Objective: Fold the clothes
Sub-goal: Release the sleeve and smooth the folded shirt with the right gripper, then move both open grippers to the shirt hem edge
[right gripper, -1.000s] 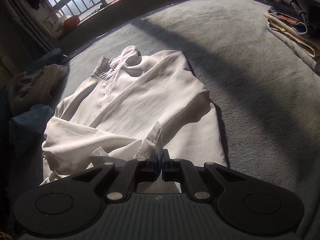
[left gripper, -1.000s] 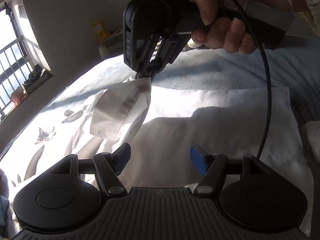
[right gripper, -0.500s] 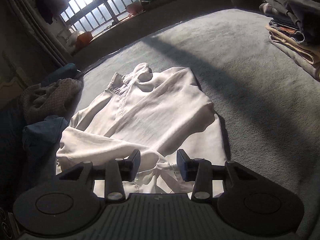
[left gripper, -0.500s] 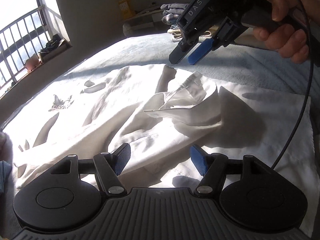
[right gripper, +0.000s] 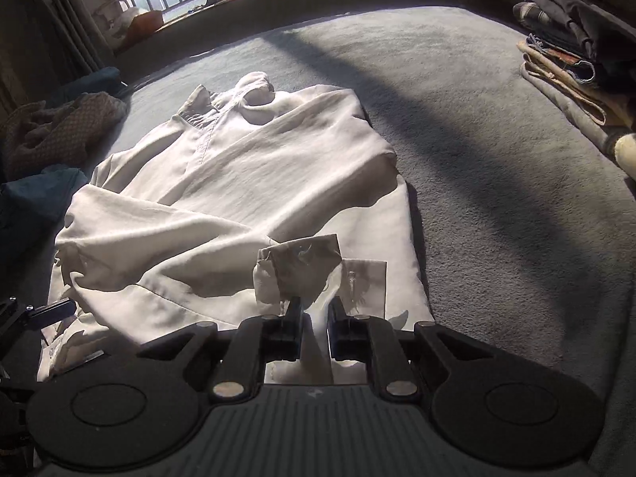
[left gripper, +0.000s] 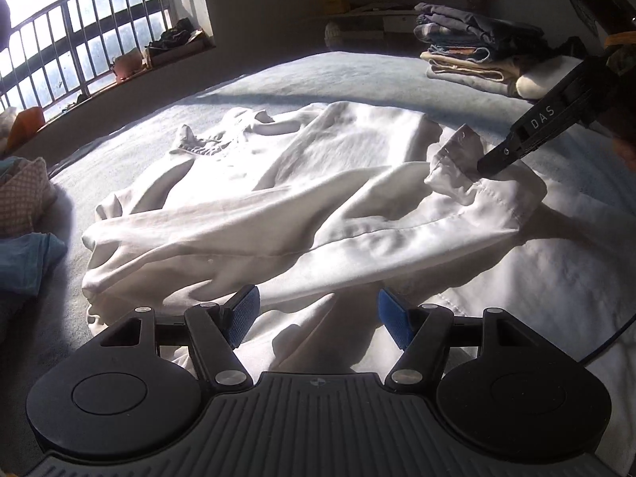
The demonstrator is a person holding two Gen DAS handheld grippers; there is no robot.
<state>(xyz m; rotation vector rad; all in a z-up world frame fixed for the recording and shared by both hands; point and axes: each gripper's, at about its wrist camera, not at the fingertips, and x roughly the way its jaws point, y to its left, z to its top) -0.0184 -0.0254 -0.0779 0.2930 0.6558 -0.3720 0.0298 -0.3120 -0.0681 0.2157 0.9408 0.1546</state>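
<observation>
Folded clothes stack [right gripper: 576, 39] cut by right edge.

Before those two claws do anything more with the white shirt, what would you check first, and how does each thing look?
1. White shirt lies spread on the bed: ok.
2. Sleeve cuff lined up between the closing jaws of the right gripper: ok, just ahead of the tips.
3. Cuff actually pinched: cannot tell.
4. Left gripper open and empty: ok.
5. Sleeve lies smooth across the body: not ok, rumpled.
6. Folded stack clear of the shirt: ok.
</observation>
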